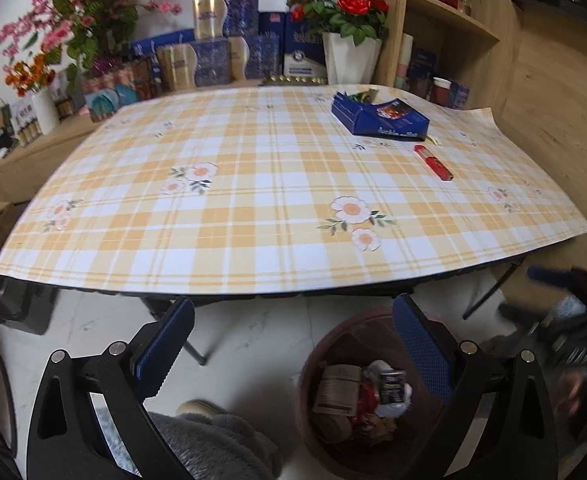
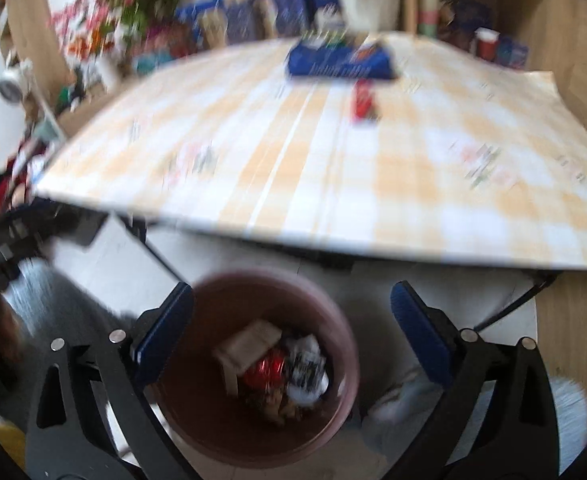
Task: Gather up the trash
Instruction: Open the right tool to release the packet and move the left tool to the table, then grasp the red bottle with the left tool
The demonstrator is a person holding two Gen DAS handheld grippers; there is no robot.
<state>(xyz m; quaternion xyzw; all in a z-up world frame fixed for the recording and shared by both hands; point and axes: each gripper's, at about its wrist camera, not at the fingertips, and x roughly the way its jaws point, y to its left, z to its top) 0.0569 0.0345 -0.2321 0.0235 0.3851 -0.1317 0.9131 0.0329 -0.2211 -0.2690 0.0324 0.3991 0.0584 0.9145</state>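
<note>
A brown trash bin (image 1: 313,364) stands on the floor below the table's near edge, holding several wrappers and papers (image 1: 363,392). A red wrapper (image 1: 433,162) lies on the checked tablecloth at the right, next to an open blue box (image 1: 379,114). My left gripper (image 1: 293,336) is open and empty, in front of the table edge, left of the bin. My right gripper (image 2: 293,324) is open and empty, right above the bin (image 2: 333,328). The right wrist view is blurred; the red wrapper (image 2: 363,98) and blue box (image 2: 341,62) show far off.
The table (image 1: 173,240) has a yellow checked flower cloth and black folding legs. Flower pots (image 1: 351,56), boxes and jars crowd the back. Wooden shelves (image 1: 453,20) stand at the right. A grey fluffy slipper (image 1: 213,440) is on the white floor.
</note>
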